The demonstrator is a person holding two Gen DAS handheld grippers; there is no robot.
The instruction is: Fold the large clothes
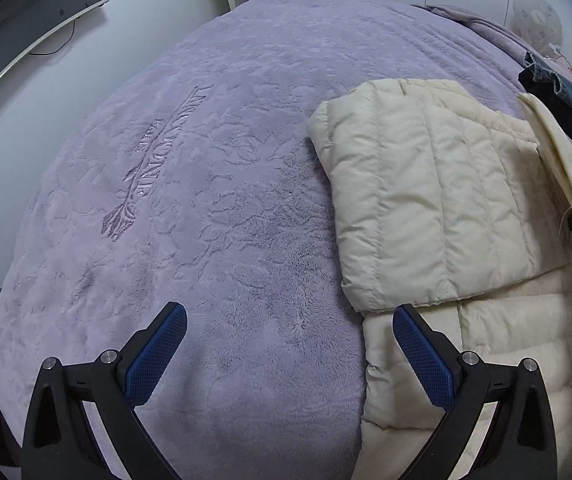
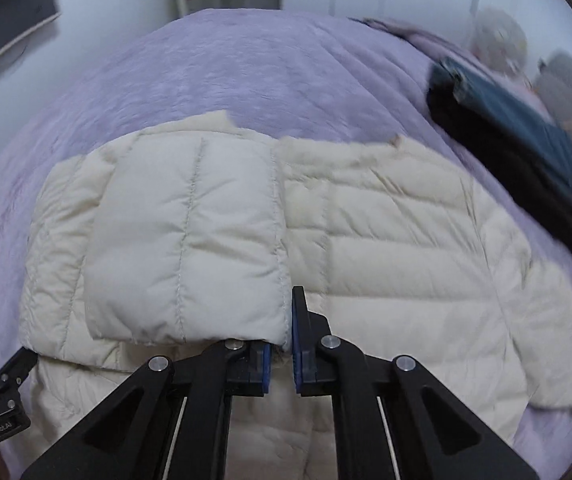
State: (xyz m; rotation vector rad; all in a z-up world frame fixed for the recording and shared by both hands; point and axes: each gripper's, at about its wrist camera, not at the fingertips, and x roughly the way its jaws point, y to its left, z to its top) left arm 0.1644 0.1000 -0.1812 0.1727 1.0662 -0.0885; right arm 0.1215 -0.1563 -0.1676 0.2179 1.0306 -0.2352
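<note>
Cream quilted down jacket (image 2: 366, 232) lies flat on the lavender plush bedspread (image 1: 206, 160), near the bed's front edge, with one sleeve (image 2: 186, 240) already folded in across the body. Right gripper (image 2: 284, 320) is pressed nearly together and pinching the edge of that folded sleeve; a strip of fabric sits between the blue pads. Left gripper (image 1: 290, 348) is spread wide and holding nothing, hovering over bare bedspread with its right finger (image 1: 422, 360) just beside the jacket's side edge. A dark folded garment (image 2: 526, 168) lies well apart at the far right, out of the way. My read: sleeve placement is being finished, next comes the other sleeve or the hem fold. To do it well: lay the sleeve square along the quilting seams before letting go, since puffy fill springs back. Bring the left gripper onto the jacket's edge at matching height so both sides lift evenly. Grab deep enough to catch the full layer, not just the slick shell, or it will slip out.
</note>
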